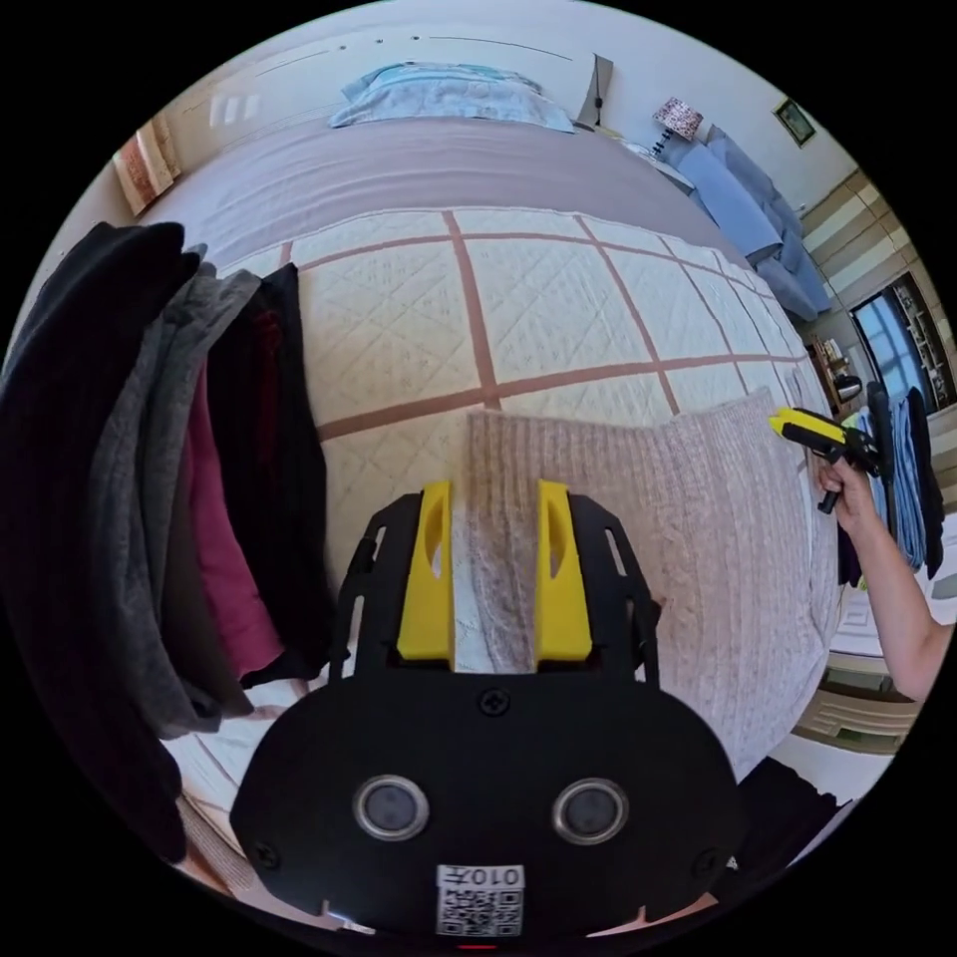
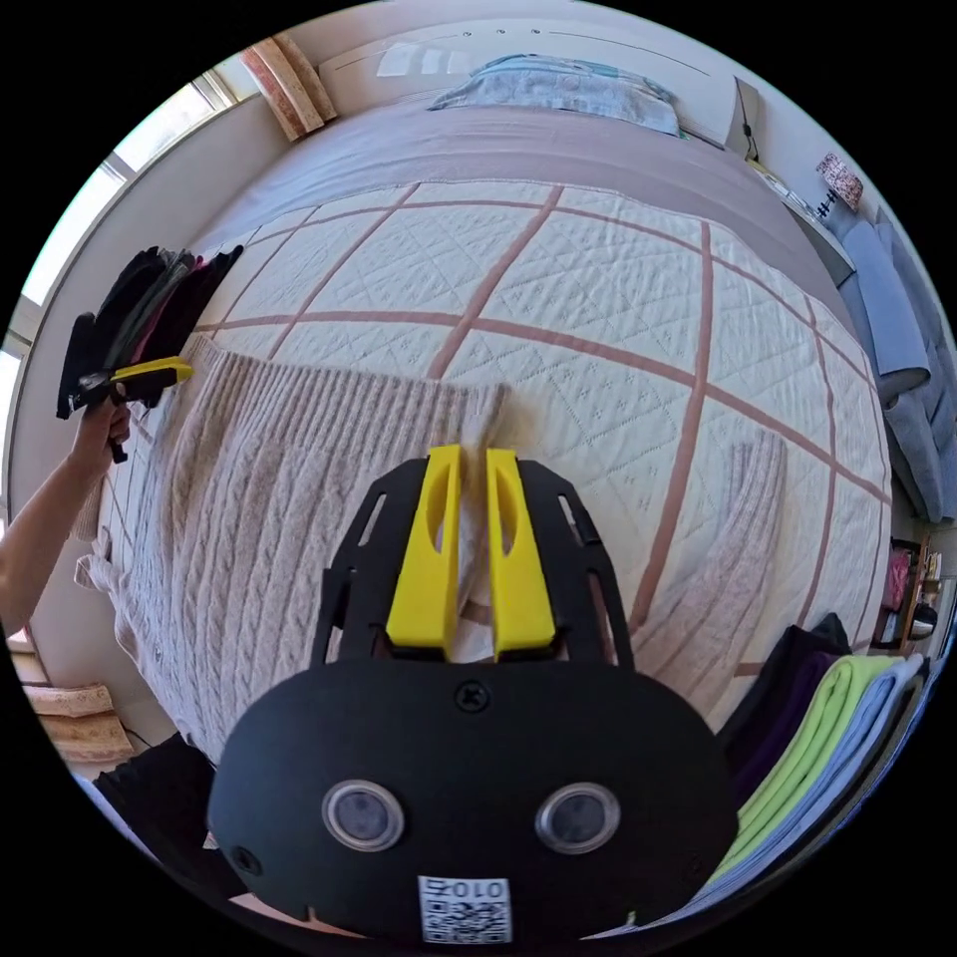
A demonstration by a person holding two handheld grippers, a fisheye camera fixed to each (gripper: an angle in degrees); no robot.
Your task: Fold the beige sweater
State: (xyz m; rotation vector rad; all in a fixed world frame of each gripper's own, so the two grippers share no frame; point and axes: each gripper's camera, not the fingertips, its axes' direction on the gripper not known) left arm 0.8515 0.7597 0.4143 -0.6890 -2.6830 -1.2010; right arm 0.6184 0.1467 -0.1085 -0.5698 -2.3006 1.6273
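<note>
Here both grippers' fingers [image 1: 561,573] [image 2: 518,558] pinch the beige sweater's [image 2: 249,498] edge, narrowly parted.

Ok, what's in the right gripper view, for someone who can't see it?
The right gripper pinches the hem corner of a beige sweater spread on a quilted bed. A hand holds the other gripper at the far corner, by dark folded clothes.
</note>
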